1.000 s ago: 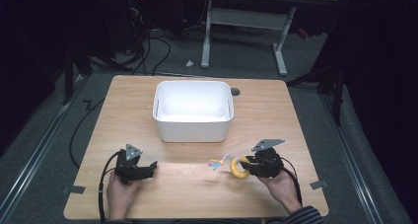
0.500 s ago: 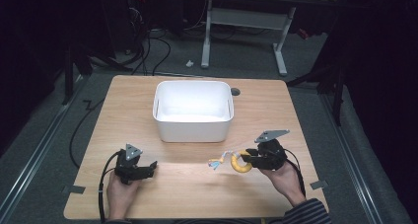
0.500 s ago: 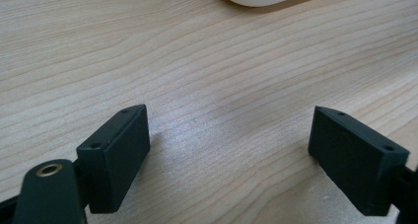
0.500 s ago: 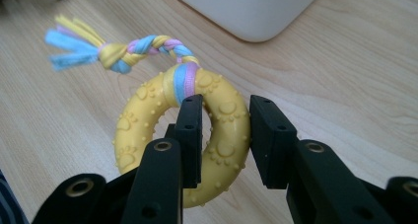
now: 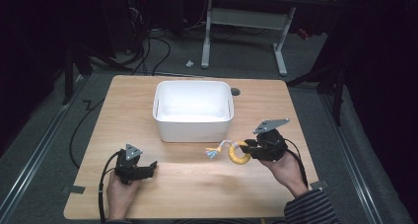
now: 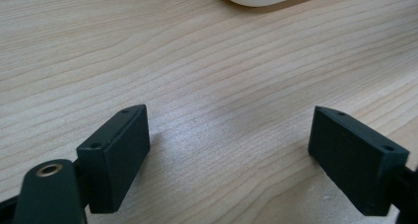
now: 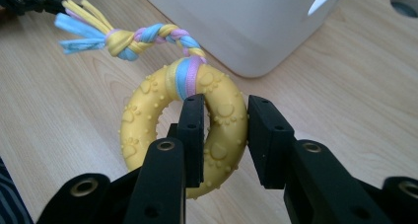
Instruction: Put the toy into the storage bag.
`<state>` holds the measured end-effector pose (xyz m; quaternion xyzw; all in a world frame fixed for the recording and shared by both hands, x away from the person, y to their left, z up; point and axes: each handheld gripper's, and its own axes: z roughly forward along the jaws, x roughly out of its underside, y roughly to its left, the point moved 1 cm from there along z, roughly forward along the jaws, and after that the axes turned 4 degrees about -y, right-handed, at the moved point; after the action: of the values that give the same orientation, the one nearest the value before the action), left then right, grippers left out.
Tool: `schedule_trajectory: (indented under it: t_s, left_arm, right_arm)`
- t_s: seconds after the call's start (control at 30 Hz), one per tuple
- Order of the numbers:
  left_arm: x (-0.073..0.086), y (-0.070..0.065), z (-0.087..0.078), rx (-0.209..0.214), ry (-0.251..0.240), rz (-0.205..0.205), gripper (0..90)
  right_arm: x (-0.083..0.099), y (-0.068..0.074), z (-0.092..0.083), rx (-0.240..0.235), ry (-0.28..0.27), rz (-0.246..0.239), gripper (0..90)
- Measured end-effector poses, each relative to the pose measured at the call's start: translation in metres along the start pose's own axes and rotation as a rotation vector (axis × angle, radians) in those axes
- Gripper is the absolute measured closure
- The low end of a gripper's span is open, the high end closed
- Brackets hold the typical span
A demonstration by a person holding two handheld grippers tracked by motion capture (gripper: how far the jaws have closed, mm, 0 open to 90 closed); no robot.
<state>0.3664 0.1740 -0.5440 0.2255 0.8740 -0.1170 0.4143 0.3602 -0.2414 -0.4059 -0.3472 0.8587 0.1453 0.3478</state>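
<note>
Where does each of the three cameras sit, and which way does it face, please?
High view: above the person's side, looking forward and down on the table; both hands show.
Left gripper view: on the left gripper, facing bare wood between open jaws.
Right gripper view: on the right gripper, facing the yellow ring toy it clamps.
Shared: the white bin shows in all three.

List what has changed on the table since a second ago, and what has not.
The right gripper has risen off the table and shifted toward the white bin, carrying the yellow ring toy clamped between its jaws, rope tail hanging free. Its jaws have just been closing on the ring. The left gripper stayed put near the table's front edge, jaws open with nothing between them; the bin did not move.
</note>
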Motion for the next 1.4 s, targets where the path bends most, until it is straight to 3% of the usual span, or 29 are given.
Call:
schedule_trajectory:
  t_s: [0.33, 1.4]
  left_arm:
    - [0.000, 0.000, 0.000, 0.000, 0.000, 0.000, 16.2]
    - [0.000, 0.000, 0.000, 0.000, 0.000, 0.000, 16.3]
  right_arm:
    - [-0.018, -0.001, -0.007, 0.000, -0.023, -0.036, 70.1]
    - [-0.080, -0.019, -0.018, 0.029, -0.103, -0.048, 70.2]
